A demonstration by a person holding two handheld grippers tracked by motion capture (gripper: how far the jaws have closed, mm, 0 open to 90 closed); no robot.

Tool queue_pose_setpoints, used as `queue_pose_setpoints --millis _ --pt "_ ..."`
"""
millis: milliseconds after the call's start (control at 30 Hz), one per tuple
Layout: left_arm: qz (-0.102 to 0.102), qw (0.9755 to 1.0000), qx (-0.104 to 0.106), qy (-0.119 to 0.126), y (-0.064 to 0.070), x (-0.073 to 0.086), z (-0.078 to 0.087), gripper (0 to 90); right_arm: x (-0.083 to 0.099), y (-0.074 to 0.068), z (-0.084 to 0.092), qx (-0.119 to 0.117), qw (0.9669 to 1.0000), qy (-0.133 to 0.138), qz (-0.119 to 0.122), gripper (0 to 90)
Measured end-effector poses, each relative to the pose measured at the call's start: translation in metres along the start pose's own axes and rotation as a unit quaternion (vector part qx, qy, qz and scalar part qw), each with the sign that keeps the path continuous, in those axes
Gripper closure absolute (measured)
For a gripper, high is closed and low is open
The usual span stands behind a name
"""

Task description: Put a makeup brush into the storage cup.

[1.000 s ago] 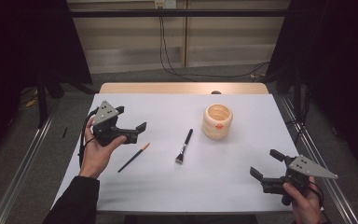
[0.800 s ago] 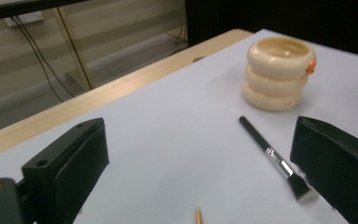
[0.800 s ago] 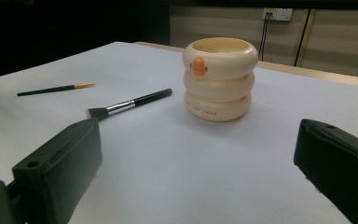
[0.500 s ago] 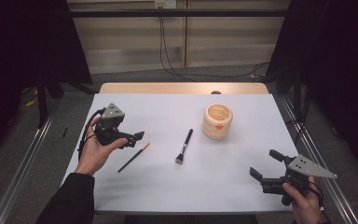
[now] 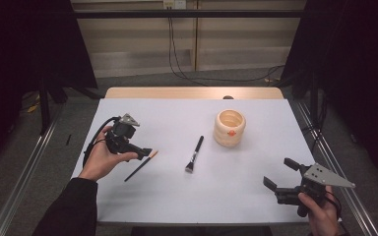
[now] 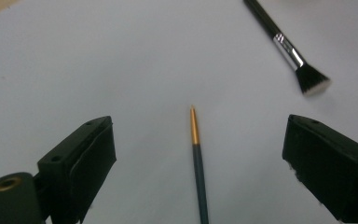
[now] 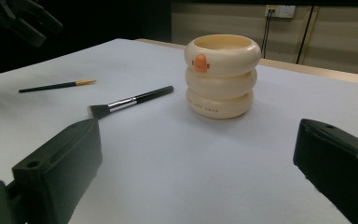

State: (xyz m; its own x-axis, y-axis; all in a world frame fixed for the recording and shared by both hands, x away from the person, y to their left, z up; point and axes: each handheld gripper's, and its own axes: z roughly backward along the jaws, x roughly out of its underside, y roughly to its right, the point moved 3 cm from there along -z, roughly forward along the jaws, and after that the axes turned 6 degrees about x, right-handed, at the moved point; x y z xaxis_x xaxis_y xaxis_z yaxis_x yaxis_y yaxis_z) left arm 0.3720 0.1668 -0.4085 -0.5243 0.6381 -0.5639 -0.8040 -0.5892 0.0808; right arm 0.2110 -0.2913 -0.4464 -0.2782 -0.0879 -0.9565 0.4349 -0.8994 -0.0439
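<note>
- My left gripper view puts the thin brush (image 6: 196, 158) between my left gripper's (image 6: 200, 158) wide jaws, gold tip ahead, untouched; those jaws have just been closing a little.
- From the high view, my left gripper (image 5: 145, 153) tilts down over that brush's (image 5: 139, 168) orange end on the white tabletop (image 5: 177, 196).
- My right gripper (image 5: 281, 173) hangs low at the near right corner, jaws wide apart, holding nothing.
- The flat makeup brush (image 5: 194, 154) lies between thin brush and duck-faced ringed cup (image 5: 229, 128); nothing blocks my reach.
</note>
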Motion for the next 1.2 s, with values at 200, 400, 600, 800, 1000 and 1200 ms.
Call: queue_pose_setpoints --millis 200,400,600,800,1000,1200 --pt "0.024 0.996 0.029 -0.081 0.0 0.001 -0.013 10.3 0.0 0.0 -0.001 -0.003 1.0 -0.002 0.009 0.8" --pt "0.038 0.9912 0.038 -0.121 -0.006 0.008 -0.025 10.9 0.001 0.0 0.0 -0.004 1.0 -0.002 0.007 0.8" --pt "0.047 0.9861 0.052 -0.151 -0.006 0.013 -0.033 13.0 0.0 0.0 0.0 -0.004 1.0 -0.001 0.007 0.7" --pt "0.047 0.9841 0.049 -0.164 -0.008 0.018 -0.039 15.4 0.001 0.0 -0.001 -0.007 0.9999 -0.003 0.01 0.9" --pt "0.039 0.9816 0.057 -0.178 -0.006 0.023 -0.048 23.3 0.001 -0.001 0.0 -0.006 0.9999 -0.004 0.01 1.3" --pt "0.015 0.9806 0.056 -0.187 -0.004 0.023 -0.052 36.9 0.001 -0.001 0.0 -0.01 0.9999 -0.005 0.01 1.4"
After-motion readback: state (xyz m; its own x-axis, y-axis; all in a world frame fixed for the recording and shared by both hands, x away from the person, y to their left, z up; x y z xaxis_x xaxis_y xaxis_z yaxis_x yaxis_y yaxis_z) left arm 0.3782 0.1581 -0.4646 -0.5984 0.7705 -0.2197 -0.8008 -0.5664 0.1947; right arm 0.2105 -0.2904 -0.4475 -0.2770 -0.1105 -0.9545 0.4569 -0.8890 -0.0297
